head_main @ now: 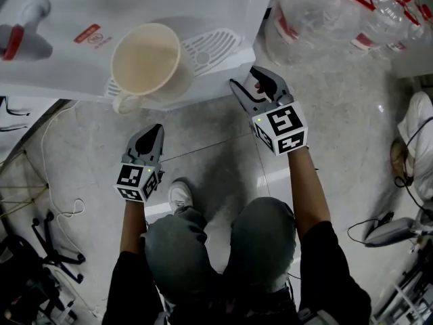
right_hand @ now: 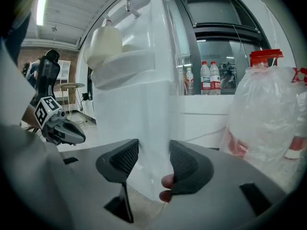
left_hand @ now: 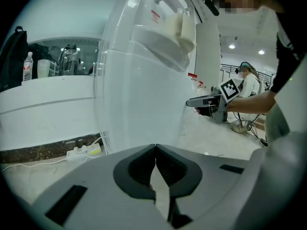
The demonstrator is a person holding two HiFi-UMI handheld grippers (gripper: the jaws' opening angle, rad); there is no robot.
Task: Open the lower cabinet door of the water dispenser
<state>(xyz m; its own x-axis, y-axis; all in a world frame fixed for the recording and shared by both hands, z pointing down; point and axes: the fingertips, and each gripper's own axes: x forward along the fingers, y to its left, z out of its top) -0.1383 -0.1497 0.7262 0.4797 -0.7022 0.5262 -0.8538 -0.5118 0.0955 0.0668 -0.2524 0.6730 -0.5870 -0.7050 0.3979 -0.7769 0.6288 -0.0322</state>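
The white water dispenser (head_main: 61, 66) stands in front of me with a cream cup (head_main: 145, 59) on its drip tray (head_main: 213, 46). Its lower cabinet door (right_hand: 139, 119) looks closed. My right gripper (right_hand: 153, 157) is open, with the door's right-hand edge between its jaws; in the head view this gripper (head_main: 249, 80) sits just under the tray's right corner. My left gripper (head_main: 150, 133) is shut and empty, hanging back from the cabinet front (left_hand: 144, 104) at lower left. The left gripper view also shows the right gripper (left_hand: 192, 103) at the cabinet's side.
Large clear water jugs (head_main: 318, 19) stand right of the dispenser, close to my right gripper. Cables (head_main: 54, 154) and a power strip (left_hand: 84, 151) lie on the floor at the left. Another person's feet (head_main: 416, 141) are at the far right. My knees (head_main: 264, 229) are below the grippers.
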